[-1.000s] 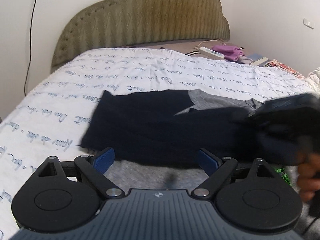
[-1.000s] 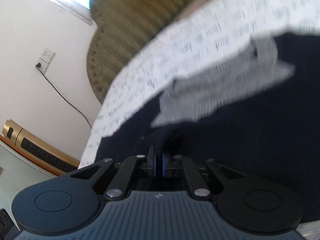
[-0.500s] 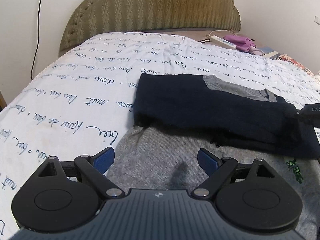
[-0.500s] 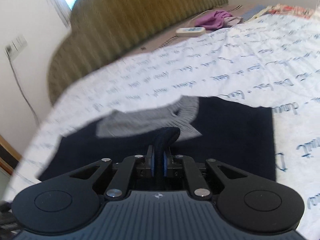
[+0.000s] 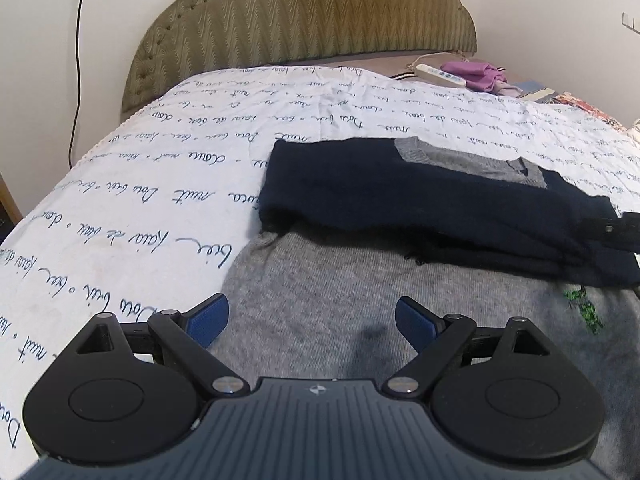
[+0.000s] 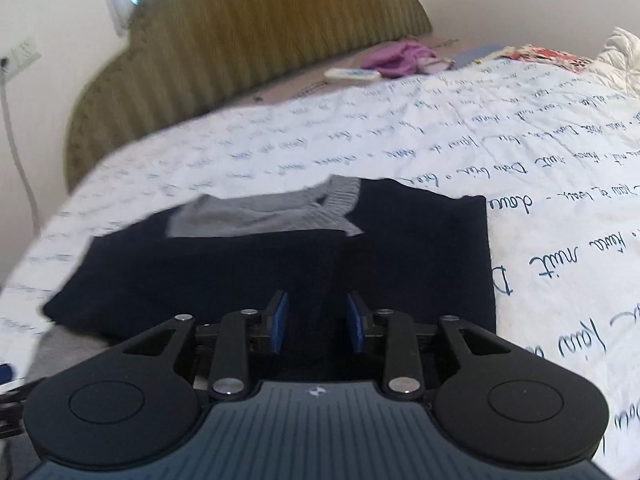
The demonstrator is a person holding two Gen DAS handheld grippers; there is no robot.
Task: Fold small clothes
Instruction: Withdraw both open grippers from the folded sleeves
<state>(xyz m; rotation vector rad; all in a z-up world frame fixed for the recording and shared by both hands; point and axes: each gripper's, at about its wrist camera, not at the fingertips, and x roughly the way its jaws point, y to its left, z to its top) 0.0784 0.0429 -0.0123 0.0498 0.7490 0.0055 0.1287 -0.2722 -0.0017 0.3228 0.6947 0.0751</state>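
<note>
A small sweater lies on the bed, its grey body [image 5: 360, 312] spread toward me and its navy part [image 5: 420, 200] folded across the top, the grey collar [image 5: 472, 160] showing. My left gripper [image 5: 312, 320] hovers open over the grey body with nothing between its blue pads. In the right wrist view the same navy fold [image 6: 280, 264] and grey collar [image 6: 272, 212] lie flat. My right gripper [image 6: 318, 320] sits just above the navy cloth, its jaws opening, the pads apart from the fabric. A bit of the right gripper [image 5: 624, 228] shows at the left view's right edge.
The bed wears a white cover with blue handwriting [image 5: 160, 184], an olive padded headboard [image 5: 304, 12] behind. A white remote [image 5: 440, 74] and purple cloth [image 5: 476, 74] lie near the headboard. A dark cable [image 5: 78, 40] hangs on the left wall.
The right gripper carried the navy sleeve over the sweater, laid it down and let it go, its jaws spreading. The left gripper stayed open over the grey body.
</note>
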